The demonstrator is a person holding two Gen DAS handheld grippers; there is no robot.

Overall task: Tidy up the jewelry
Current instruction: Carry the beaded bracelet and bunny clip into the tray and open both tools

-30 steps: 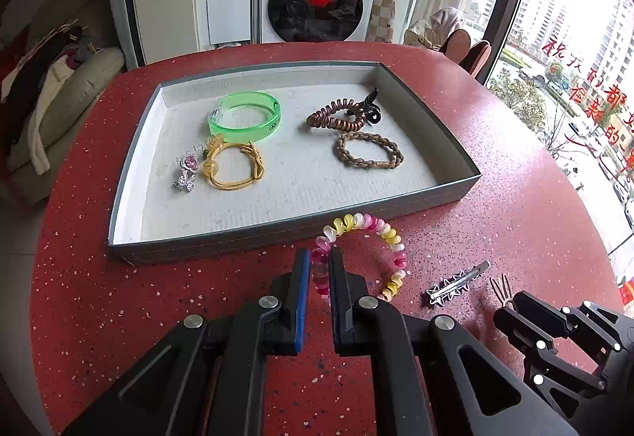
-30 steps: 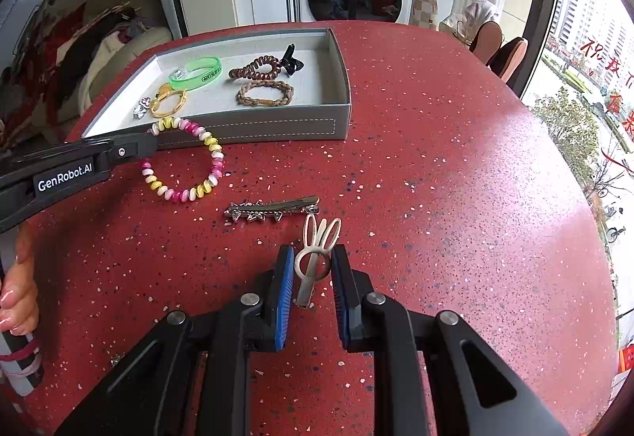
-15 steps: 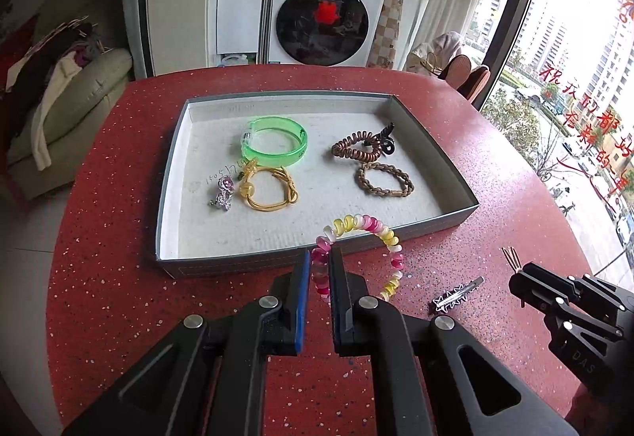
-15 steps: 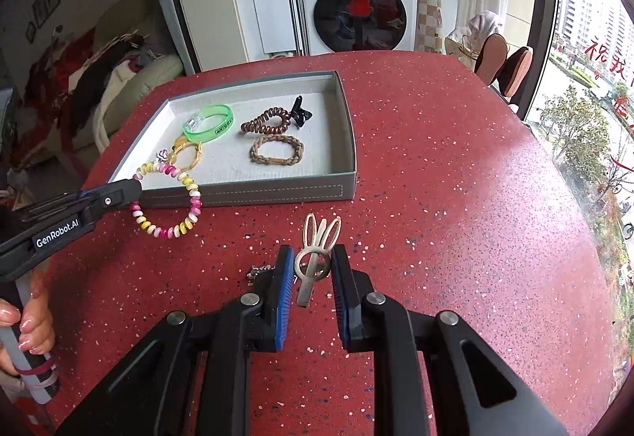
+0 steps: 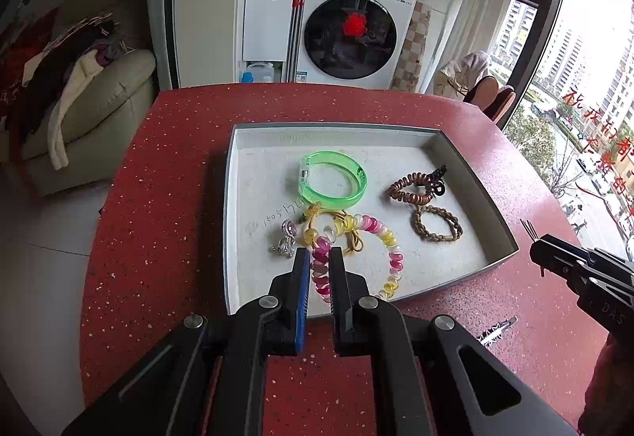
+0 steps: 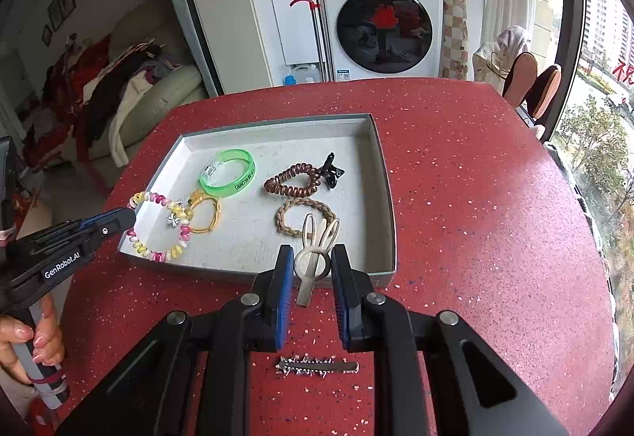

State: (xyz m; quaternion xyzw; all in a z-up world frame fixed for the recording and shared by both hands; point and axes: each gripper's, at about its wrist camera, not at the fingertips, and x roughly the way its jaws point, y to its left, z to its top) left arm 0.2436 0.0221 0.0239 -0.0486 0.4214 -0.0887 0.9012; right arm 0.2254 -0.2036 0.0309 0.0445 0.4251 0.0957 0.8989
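My left gripper is shut on a pink-and-yellow spiral bracelet and holds it above the near left part of the grey tray; the bracelet also shows in the right wrist view. My right gripper is shut on a cream rabbit-ear hair clip, held over the tray's near right rim. In the tray lie a green bangle, a yellow cord bracelet, a small silver charm, a brown coil hair tie and a braided brown bracelet.
A silver toothed hair clip lies on the red speckled table below my right gripper. A washing machine stands beyond the table, a sofa with clothes to the left, chairs by the window.
Both grippers rose and moved forward. The spiral bracelet went from the table in front of the tray to above the tray floor. The rabbit-ear clip was lifted off the table to the tray's rim.
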